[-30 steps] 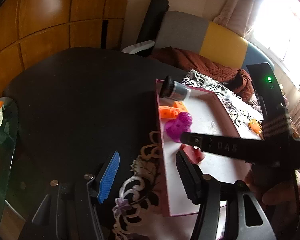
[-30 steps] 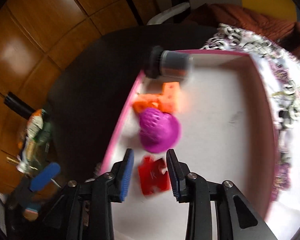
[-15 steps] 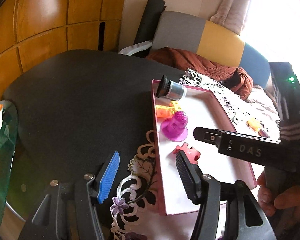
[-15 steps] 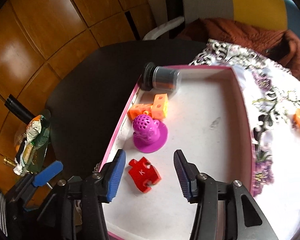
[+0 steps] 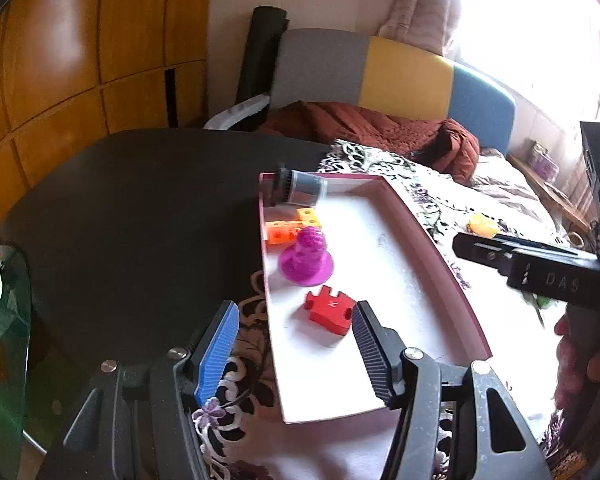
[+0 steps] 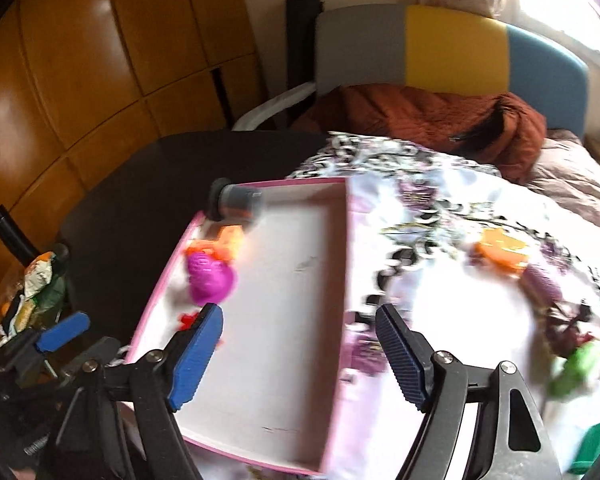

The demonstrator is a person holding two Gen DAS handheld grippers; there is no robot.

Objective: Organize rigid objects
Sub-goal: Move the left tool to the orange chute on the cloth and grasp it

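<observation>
A pink-rimmed tray (image 5: 432, 240) with a white floor holds a red puzzle piece (image 5: 330, 314), a purple perforated toy (image 5: 306, 258), orange and yellow blocks (image 5: 290, 228) and a dark grey jar (image 5: 300, 188) lying on its side. My left gripper (image 5: 294, 308) hangs open over the tray's near left corner, holding nothing. The right tool's black body (image 5: 548, 276) shows at the right, with a person's hand (image 5: 580, 356) on it. In the blurred right wrist view my right gripper (image 6: 298, 312) is above the tray (image 6: 346, 260). Its jaws are opening, with nothing between them. The red piece (image 6: 188, 318) peeks out beside its left finger.
An orange piece (image 6: 500, 252), a purple piece (image 6: 540, 284) and green objects (image 6: 576, 368) lie on the floral cloth (image 6: 440, 208) right of the tray. The tray's left side sits on a dark round table (image 5: 140, 220). A glass side table (image 5: 4, 320) with snack packets stands at the left.
My right gripper opened, let the red puzzle piece go onto the tray floor, then rose and swung to the right. The left gripper drew back slightly and stayed open.
</observation>
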